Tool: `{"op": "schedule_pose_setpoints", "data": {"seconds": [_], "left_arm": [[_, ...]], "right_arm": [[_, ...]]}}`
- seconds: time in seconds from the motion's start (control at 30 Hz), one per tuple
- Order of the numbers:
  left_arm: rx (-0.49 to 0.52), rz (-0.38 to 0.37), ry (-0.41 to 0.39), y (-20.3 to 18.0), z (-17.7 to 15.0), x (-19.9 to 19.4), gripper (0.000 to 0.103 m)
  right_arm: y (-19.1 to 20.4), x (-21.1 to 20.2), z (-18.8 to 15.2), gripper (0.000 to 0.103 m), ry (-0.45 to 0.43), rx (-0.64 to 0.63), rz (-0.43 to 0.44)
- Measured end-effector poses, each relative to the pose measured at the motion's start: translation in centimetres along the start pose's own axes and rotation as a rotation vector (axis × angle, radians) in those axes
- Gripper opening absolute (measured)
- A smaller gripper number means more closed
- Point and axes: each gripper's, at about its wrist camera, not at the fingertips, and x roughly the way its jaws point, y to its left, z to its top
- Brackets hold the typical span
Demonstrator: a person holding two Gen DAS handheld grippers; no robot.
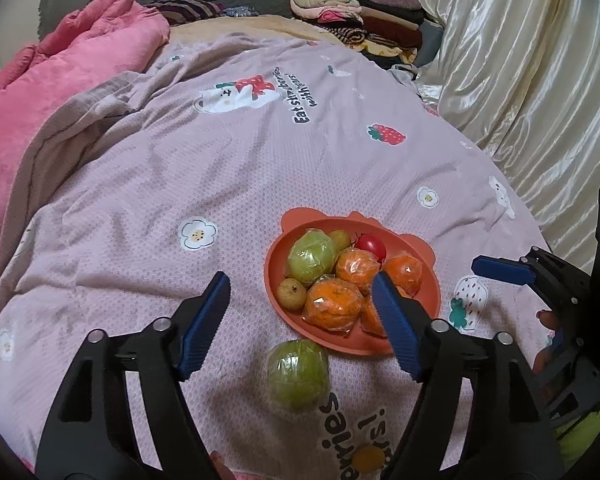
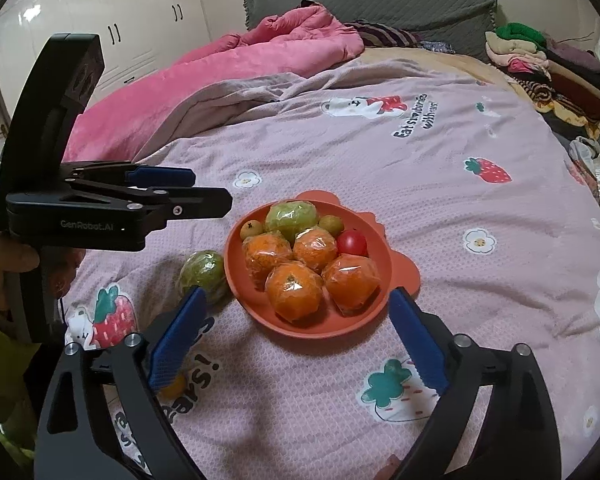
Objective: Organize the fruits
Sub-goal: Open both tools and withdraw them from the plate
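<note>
Hovering over the bedspread [image 1: 140,200], the left gripper [image 1: 300,320] is standing wide and empty, the loose green fruit [image 1: 298,374] lying below between its fingers, just beside the plate [image 1: 428,280], probably next to go in. From the right wrist, the right gripper [image 2: 294,344] is also gaping, holding nothing, aimed at the plate's [image 2: 384,276] near rim; wrapped oranges [image 2: 294,290] are sitting inside, while a small yellow fruit [image 2: 172,386] is waiting outside.

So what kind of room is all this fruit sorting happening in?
A bedroom, most likely: the orange plate sits on a bed's strawberry-print cover, beside a pink duvet, with white wardrobe doors behind.
</note>
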Motion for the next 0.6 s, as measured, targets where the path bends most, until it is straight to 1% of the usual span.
{"op": "schedule_pose_setpoints", "data": {"seconds": [0.17, 0.23, 0.6], "left_arm": [[-0.003, 0.011, -0.009, -0.1, -0.1, -0.7, 0.072], [-0.004, 0.021, -0.012, -0.1, -0.2, -0.9, 0.078], [0.0, 0.039, -0.025, -0.4, -0.9, -2.2, 0.088]], "right_arm": [[0.2, -0.6, -0.2, 0.093, -0.006, -0.001, -0.004], [0.3, -0.7, -0.3, 0.094, -0.005, 0.0, -0.008], [1.3, -2.1, -1.1, 0.095, -0.019, -0.017, -0.014]]}}
